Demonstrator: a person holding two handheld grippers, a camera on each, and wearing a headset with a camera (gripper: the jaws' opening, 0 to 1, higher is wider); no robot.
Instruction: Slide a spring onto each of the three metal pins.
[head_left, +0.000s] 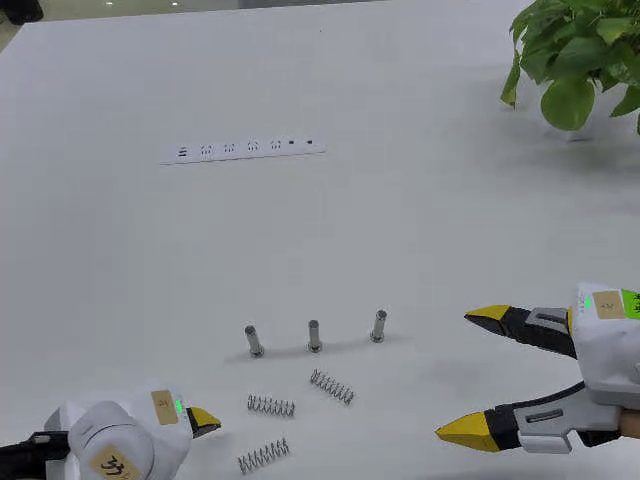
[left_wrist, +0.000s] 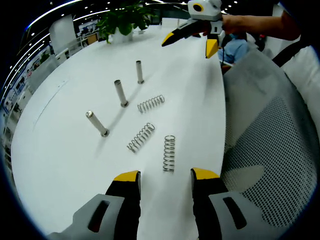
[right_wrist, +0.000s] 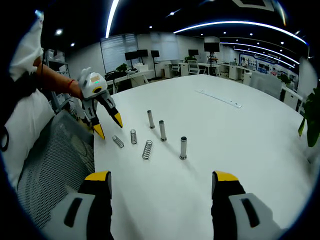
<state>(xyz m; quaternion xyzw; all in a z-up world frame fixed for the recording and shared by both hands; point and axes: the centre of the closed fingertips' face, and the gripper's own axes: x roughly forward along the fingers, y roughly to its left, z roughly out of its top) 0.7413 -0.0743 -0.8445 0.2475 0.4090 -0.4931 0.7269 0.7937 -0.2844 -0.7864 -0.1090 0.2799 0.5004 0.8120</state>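
Three metal pins stand upright in a row on the white table: left pin (head_left: 254, 340), middle pin (head_left: 314, 335), right pin (head_left: 378, 324). All three are bare. Just in front of them lie three loose springs (head_left: 331, 386), (head_left: 271, 405), (head_left: 264, 455), flat on the table. My left gripper (head_left: 203, 421) is low at the near left, open, with its tips just short of the nearest spring (left_wrist: 169, 153). Off to the right of the pins my right gripper (head_left: 475, 372) hangs wide open and holds nothing. The right gripper view has the pins (right_wrist: 162, 130) ahead of my right gripper (right_wrist: 161, 176).
A white power strip (head_left: 243, 149) lies farther back on the table (head_left: 420, 200). A green potted plant (head_left: 575, 55) stands at the far right corner. A mesh chair (left_wrist: 270, 150) is beside the table's near edge.
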